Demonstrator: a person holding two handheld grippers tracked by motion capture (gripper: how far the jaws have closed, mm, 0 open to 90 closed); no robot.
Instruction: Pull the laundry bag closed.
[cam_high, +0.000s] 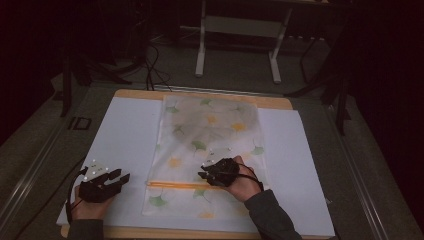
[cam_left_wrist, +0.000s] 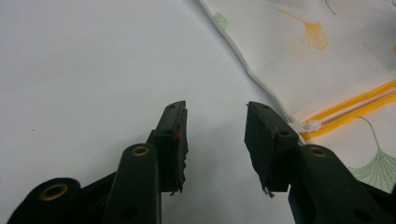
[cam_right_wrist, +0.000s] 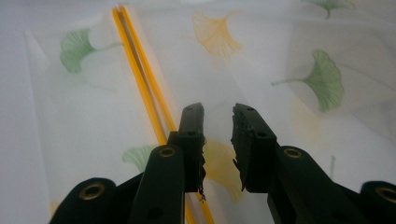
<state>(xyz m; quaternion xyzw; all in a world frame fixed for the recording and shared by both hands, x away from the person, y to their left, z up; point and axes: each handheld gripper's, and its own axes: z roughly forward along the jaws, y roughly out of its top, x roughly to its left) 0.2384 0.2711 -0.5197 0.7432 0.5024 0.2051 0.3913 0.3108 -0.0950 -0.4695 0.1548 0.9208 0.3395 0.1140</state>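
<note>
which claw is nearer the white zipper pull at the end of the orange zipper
Left. The left claw sits on the white sheet just beside the zipper pull, jaws open. The right claw is over the bag, further along the orange zipper.

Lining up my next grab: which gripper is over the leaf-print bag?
The right gripper, beside the bag's orange zipper; the left gripper sits over plain white sheet.

A leaf-printed white mesh bag (cam_high: 210, 150) lies centred on a white sheet (cam_high: 125, 135), its yellow zipper (cam_high: 172, 184) running along the near end.
</note>
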